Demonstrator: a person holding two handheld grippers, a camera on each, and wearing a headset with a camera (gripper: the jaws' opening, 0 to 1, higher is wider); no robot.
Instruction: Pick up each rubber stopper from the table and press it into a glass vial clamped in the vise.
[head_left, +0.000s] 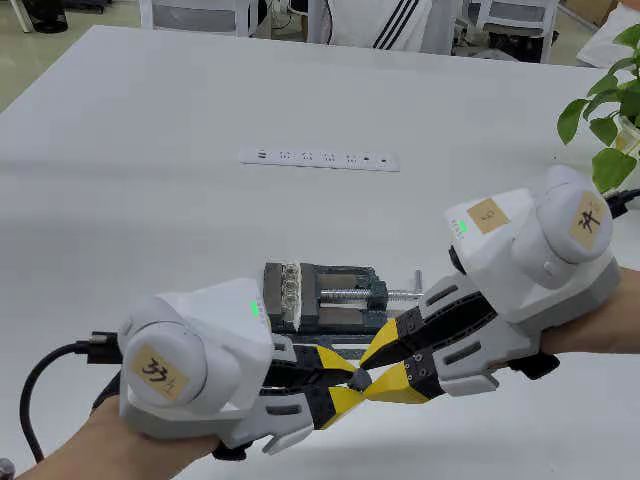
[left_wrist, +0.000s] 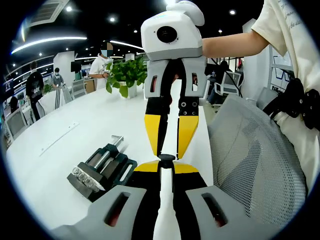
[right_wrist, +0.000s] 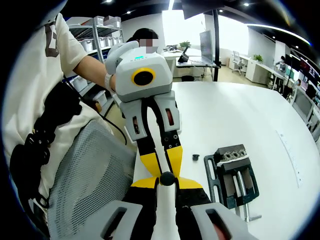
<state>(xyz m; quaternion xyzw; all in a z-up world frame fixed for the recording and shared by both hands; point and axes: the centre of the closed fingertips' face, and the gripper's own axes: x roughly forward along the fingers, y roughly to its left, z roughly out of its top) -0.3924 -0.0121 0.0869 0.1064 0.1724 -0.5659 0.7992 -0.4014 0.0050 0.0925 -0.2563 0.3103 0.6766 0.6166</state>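
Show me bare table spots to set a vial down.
Bare: the white tabletop between the white power strip and the dark metal vise, and left of the vise. Crowded: before the vise, where the left gripper and right gripper meet.

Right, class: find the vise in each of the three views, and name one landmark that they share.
Head view: the vise sits at centre, just below the middle.
Left gripper view: the vise sits at lower left.
Right gripper view: the vise sits at lower right.
Shared landmark: the white power strip lying on the table.
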